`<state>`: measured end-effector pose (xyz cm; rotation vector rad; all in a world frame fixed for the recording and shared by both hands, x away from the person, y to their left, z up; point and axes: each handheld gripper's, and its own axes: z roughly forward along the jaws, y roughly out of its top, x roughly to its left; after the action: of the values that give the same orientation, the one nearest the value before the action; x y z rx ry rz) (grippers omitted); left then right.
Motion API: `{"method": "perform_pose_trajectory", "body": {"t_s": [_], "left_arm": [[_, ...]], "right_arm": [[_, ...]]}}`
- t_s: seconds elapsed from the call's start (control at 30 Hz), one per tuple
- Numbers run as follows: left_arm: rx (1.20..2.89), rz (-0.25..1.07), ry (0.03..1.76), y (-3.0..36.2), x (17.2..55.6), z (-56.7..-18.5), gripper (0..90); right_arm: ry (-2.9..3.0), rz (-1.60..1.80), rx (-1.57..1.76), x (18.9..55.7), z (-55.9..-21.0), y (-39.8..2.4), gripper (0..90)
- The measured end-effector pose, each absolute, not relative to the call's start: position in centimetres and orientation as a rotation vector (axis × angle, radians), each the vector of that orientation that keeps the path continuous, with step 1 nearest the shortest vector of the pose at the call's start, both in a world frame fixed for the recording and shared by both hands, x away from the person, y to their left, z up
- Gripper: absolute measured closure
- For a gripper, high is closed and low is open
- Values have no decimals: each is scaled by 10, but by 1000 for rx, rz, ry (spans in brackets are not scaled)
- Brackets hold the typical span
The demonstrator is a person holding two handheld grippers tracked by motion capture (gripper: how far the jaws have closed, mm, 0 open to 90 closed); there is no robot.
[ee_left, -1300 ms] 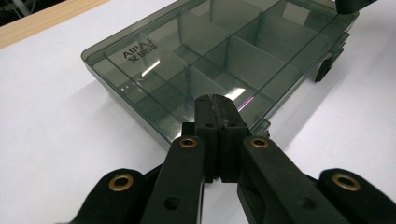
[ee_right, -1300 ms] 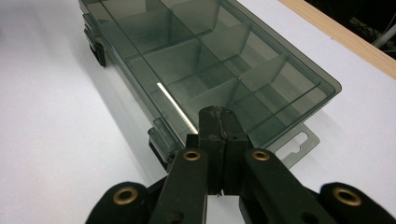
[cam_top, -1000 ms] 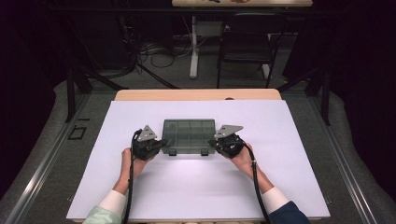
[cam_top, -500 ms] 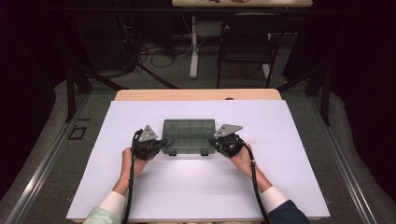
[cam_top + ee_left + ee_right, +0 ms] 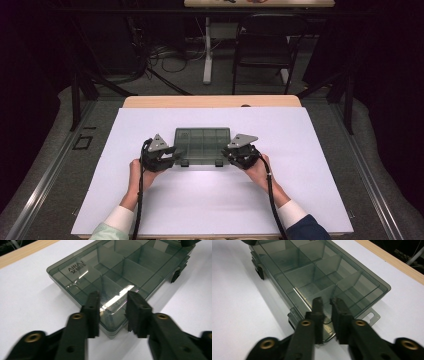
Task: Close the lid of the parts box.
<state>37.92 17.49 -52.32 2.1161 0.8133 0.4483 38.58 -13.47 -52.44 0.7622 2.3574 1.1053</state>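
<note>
A smoky translucent compartment box [image 5: 202, 145] lies flat on the white table with its lid closed, its dividers showing through. My left gripper [image 5: 175, 153] sits at the box's left end and my right gripper [image 5: 229, 153] at its right end. In the left gripper view the box [image 5: 120, 272] lies under the left gripper [image 5: 112, 306], whose jaws have just been opening. They stand apart over the near corner with nothing pinched between them. In the right gripper view the right gripper [image 5: 327, 307] has also just been opening. It shows a narrow gap above the end of the box [image 5: 317, 272].
Two black latches [image 5: 185, 163] sit on the box's front edge. The white sheet [image 5: 300, 190] covers the table, with a wooden strip [image 5: 210, 101] along the far side. Beyond are a dark chair [image 5: 265, 45], cables and a white table leg [image 5: 207, 55].
</note>
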Motion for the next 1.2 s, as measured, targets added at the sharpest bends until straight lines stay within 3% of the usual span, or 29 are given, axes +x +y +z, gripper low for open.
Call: {"method": "perform_pose_trajectory", "body": {"t_s": [0.33, 0.53, 1.0, 1.2], "left_arm": [[2118, 425, 850, 178, 374, -516, 226], [2133, 441, 853, 182, 366, -515, 145], [2150, 436, 905, 196, 346, -517, 9], [2161, 450, 910, 199, 339, -520, 2]], "right_arm": [[2401, 1139, 799, 382, -512, -145, 316], [2418, 1143, 808, 376, -507, -152, 152], [2401, 1172, 830, 357, -503, -172, 40], [2395, 1157, 835, 349, -505, -180, 10]]}}
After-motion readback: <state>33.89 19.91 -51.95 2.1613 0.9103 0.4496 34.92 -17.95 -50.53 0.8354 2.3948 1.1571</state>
